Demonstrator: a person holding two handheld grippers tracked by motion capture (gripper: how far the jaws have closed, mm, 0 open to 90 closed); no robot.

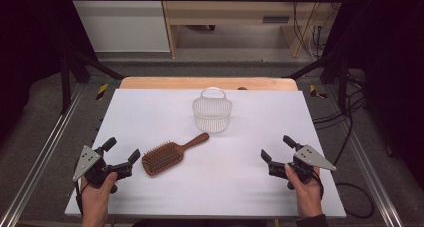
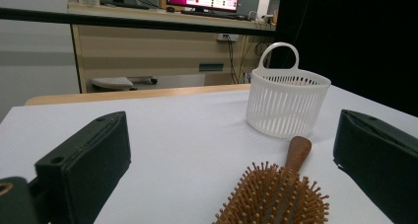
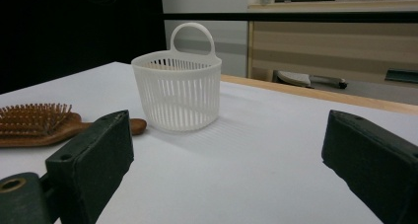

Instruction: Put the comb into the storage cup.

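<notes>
Hairbrush [image 1: 167,156], wooden and bristles up, lies on the white table [image 1: 250,187] just beside my left gripper [image 1: 122,150], its handle pointing at the white slatted basket [image 1: 212,112]. Both my left and right gripper [image 1: 277,148] hover with jaws spread wide, holding nothing.

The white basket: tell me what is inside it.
Nothing shows inside the white basket: through its open top and slatted wall, only the white table is seen. The hairbrush lies outside, beside it. The very bottom is partly screened by the slats.
</notes>
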